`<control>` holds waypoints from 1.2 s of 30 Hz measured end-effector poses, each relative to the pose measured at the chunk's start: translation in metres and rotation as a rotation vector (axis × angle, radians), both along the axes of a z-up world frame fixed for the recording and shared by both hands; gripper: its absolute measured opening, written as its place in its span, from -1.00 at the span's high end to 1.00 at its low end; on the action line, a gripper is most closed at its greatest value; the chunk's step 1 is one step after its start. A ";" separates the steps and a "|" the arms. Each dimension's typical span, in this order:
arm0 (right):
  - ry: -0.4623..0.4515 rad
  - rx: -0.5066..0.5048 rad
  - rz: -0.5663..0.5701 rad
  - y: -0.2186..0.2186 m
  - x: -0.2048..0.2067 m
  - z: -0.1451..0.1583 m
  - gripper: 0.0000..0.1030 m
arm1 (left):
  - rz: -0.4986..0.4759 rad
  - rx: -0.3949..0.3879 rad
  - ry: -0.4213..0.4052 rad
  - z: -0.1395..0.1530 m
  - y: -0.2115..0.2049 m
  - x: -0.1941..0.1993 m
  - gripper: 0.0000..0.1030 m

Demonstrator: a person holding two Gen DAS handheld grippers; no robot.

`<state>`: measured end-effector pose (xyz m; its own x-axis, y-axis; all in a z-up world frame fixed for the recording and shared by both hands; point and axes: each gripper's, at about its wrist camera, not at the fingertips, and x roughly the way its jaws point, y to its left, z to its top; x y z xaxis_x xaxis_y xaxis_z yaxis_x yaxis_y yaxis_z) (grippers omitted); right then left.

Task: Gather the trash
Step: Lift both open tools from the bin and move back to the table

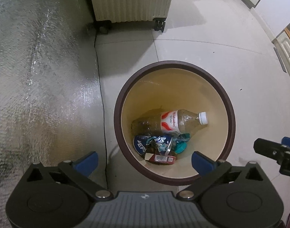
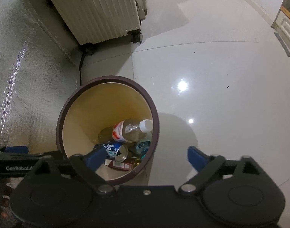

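While both grippers hang over the bin (image 1: 175, 66), the left gripper (image 1: 144, 161) has its blue pads spread wide with nothing between them, and the right gripper (image 2: 146, 158) is spread just as wide and empty. Down in the bin lies the trash: a clear bottle (image 1: 169, 122) with its white cap toward three o'clock, a crushed blue can (image 1: 152, 144) below it, and a red carton (image 1: 161, 159) at six o'clock. A ribbed suitcase (image 1: 131, 0) stands at twelve o'clock.
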<state>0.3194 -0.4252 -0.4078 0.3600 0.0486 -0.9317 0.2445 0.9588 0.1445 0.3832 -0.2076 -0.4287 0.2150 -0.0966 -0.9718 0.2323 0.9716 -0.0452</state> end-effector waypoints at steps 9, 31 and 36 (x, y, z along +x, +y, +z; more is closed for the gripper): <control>-0.022 -0.063 -0.008 -0.005 -0.014 0.017 -1.00 | -0.005 0.007 -0.051 0.026 0.002 -0.016 -1.00; -0.169 -0.116 -0.011 0.013 -0.098 0.116 -1.00 | -0.007 -0.039 -0.231 0.135 0.019 -0.097 -1.00; -0.240 -0.144 -0.018 0.016 -0.124 0.153 -1.00 | -0.013 -0.055 -0.284 0.168 0.020 -0.117 -1.00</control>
